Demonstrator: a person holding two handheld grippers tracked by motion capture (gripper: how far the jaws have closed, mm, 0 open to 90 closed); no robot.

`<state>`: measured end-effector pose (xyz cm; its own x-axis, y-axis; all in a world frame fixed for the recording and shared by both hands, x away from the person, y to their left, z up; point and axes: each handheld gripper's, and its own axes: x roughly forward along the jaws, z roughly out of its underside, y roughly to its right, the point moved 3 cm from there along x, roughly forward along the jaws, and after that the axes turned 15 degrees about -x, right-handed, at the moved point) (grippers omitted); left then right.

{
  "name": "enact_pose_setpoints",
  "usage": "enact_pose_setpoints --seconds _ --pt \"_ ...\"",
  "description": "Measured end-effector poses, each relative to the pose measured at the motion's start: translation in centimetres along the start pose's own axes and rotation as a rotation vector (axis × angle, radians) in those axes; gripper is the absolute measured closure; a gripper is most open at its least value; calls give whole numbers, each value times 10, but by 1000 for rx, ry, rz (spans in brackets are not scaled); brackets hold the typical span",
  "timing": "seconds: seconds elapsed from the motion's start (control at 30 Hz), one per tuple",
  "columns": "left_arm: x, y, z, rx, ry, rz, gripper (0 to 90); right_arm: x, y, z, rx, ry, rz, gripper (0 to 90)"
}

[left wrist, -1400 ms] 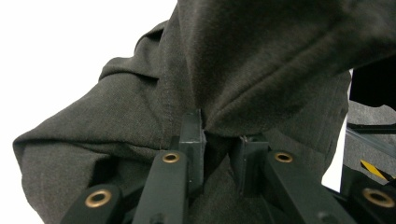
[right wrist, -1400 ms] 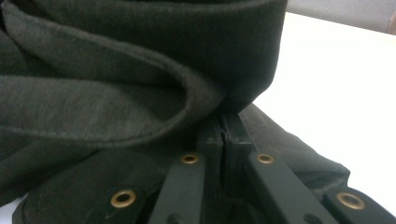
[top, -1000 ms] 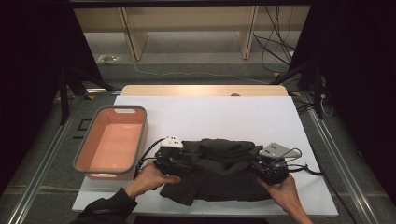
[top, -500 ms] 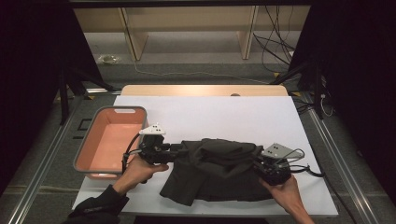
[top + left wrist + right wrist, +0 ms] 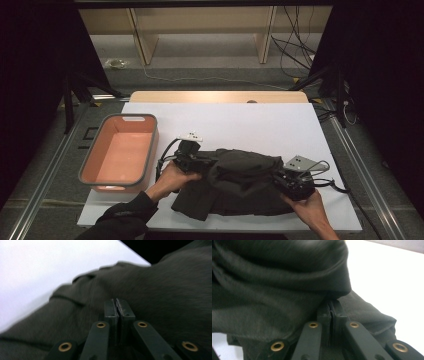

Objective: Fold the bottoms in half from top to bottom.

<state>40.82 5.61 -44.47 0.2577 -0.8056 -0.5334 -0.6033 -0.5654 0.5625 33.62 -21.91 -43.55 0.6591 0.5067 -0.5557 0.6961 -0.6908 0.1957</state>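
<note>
The dark garment [image 5: 240, 182] lies bunched on the near part of the white table [image 5: 235, 122], between my two claws. My left gripper [image 5: 192, 159] has just been closing and its jaws now meet at the cloth's left edge; whether it pinches fabric I cannot tell. My right gripper [image 5: 286, 181] is clamped on the right edge. Left of it, the pink bin [image 5: 145, 150] holds nothing. Beyond the table are wooden shelving [image 5: 200, 30] and cables [image 5: 295, 45].
</note>
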Motion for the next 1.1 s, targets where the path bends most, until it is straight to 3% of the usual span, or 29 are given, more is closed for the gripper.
enact_pose_setpoints --seconds 0.13,0.4,0.53,0.73,0.93,1.1 --pt "7 -7 10 -2 -34 4 888 -3 0 4 -2 -17 -13 882" --pt "12 -10 22 32 -77 -20 889 -8 -3 15 -15 -91 -46 876" --pt "13 -14 24 37 -90 -33 889 -13 -1 25 13 -139 -52 875" --pt "14 -14 25 37 -97 -42 889 -25 11 35 77 -173 -1 877" --pt "13 -14 26 38 -103 -43 889 -33 22 26 110 -164 59 879" --pt "13 -8 27 48 -116 -48 888 -26 22 5 107 -130 51 887"
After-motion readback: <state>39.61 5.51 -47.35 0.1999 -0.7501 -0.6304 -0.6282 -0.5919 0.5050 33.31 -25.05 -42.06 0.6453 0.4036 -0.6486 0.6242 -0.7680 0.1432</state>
